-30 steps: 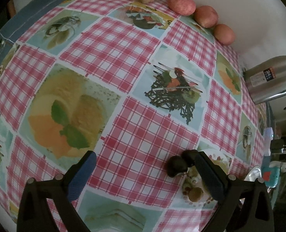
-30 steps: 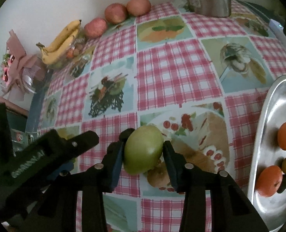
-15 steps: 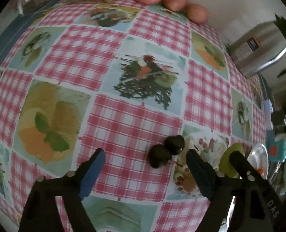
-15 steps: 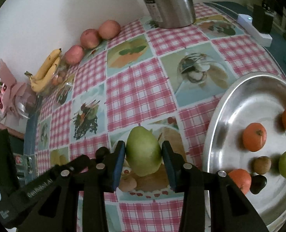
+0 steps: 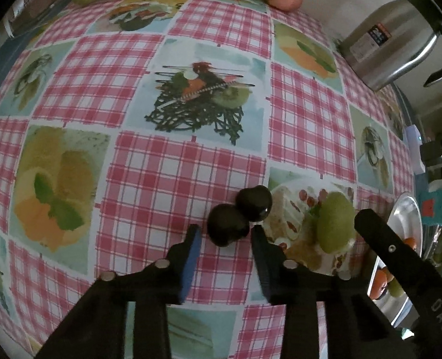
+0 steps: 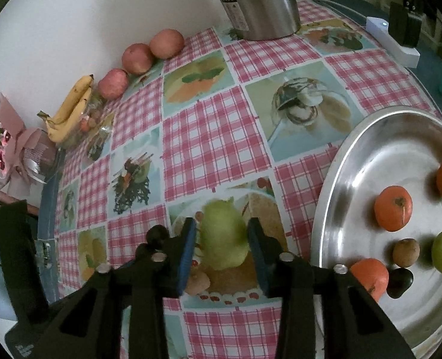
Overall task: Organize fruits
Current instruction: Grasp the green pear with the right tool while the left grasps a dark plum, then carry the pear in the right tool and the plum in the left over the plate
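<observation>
The left gripper has just been closing around the nearer dark fruit, pads not visibly pressing; the right gripper, also narrowing, clasps the green fruit, bound, probably, for the steel tray.

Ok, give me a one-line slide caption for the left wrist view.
Left tongs closing around the nearer of two dark fruits on the checked tablecloth, green fruit in the right tongs beside them.

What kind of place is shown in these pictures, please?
Probably a home kitchen or dining corner: a table with a checked food-print tablecloth, a steel thermos jug by the wall, and bananas and apples.
</observation>
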A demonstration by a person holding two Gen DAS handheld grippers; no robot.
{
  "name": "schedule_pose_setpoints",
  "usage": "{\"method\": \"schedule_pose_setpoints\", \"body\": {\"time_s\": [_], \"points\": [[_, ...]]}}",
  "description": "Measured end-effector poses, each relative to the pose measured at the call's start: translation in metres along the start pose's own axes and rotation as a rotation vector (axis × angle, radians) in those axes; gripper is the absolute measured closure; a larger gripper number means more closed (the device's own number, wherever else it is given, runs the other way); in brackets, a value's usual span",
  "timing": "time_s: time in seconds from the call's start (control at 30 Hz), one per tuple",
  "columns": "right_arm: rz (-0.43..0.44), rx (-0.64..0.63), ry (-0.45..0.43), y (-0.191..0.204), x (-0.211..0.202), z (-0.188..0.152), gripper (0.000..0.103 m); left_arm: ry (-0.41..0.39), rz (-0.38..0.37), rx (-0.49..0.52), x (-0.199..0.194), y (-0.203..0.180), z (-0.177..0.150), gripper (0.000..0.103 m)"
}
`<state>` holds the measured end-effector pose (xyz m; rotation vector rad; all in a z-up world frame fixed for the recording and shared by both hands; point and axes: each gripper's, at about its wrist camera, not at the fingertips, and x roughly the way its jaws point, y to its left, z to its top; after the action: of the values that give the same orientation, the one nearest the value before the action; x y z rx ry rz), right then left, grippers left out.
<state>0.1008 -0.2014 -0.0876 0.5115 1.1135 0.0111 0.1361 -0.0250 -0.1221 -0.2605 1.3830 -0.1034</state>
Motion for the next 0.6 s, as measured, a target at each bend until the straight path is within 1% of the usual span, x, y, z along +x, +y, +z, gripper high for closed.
{"method": "schedule_pose_setpoints", "body": {"time_s": [0.07,0.13,0.37,0.53,0.6], "points": [[0.002,-0.008,-0.006,0.002,-0.002,0.000,0.068,-0.003,-0.008,-0.001,0.000,0.000,0.000,0.072],[0.002,-0.017,-0.004,0.003,-0.002,0.000,0.068,-0.008,-0.008,0.001,-0.001,-0.002,-0.001,0.073],[0.003,-0.019,0.013,0.003,0.003,0.000,0.068,-0.026,-0.034,0.000,-0.006,-0.001,0.001,0.074],[0.016,-0.048,0.018,0.011,0.007,0.000,0.068,-0.041,-0.048,-0.022,-0.014,0.006,0.002,0.074],[0.028,-0.054,0.021,0.013,0.009,0.000,0.066,-0.046,-0.057,-0.036,-0.016,0.009,0.003,0.074]]}}
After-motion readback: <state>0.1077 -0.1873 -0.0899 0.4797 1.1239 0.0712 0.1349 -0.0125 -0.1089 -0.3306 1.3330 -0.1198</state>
